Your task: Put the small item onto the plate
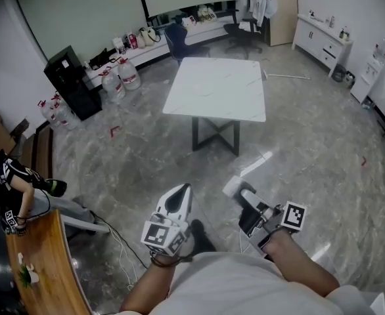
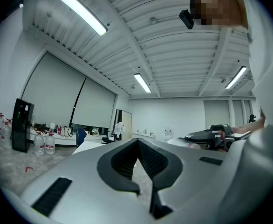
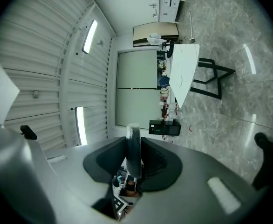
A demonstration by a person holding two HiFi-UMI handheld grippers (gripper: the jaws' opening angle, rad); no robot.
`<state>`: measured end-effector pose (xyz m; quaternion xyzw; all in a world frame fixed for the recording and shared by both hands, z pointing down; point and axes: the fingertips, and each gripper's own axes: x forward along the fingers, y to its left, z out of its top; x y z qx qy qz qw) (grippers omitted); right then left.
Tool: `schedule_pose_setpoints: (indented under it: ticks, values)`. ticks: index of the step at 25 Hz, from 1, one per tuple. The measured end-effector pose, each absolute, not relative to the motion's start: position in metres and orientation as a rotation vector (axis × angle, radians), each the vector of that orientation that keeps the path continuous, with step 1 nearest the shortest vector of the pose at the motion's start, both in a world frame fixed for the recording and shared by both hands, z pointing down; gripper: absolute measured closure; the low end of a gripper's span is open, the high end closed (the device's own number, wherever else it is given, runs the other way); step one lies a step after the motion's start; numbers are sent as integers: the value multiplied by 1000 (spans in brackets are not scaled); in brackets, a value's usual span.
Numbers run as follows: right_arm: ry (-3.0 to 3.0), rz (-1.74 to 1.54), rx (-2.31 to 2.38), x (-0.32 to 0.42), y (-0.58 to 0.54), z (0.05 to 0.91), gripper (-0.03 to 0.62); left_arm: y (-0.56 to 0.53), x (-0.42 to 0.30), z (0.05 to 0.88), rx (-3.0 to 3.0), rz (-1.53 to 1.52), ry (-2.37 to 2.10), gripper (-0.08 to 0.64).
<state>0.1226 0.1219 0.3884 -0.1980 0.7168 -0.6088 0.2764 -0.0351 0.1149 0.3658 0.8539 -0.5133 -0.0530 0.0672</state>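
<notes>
Right gripper view shows a thin, pale grey-white flat item (image 3: 133, 146), seen edge-on, pinched between the dark pads. Whether it is a disc or some other shape cannot be told. The right gripper (image 1: 247, 197) is clamped on it and holds it above the grey marbled floor (image 1: 311, 149), well short of the white marble-topped square table (image 1: 215, 87) ahead. Beside it, the left gripper (image 2: 137, 143) has its jaw tips pressed together with nothing between them. Large clear water bottles (image 1: 128, 73) and a tall black cabinet (image 1: 71, 81) stand far left by the wall.
</notes>
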Motion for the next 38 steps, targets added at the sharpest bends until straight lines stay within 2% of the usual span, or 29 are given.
schedule_pose_setpoints:
  ticks: [11,17,27,38]
  values:
    - [1929,-1571,-567,22,-60,362,495,-72,-124,357,2625,-159,-1441,554]
    - [1915,-1563,-567,-8,-119,364,495,-134,-144,360,2648,-147,-1402,554]
    - [1917,-1580,-519,0,-251,375,495,-248,-136,360,2620,-152,-1461,554]
    - [2040,-1622,-375,48,-443,359,495,-426,-83,364,2534,-178,-1628,554]
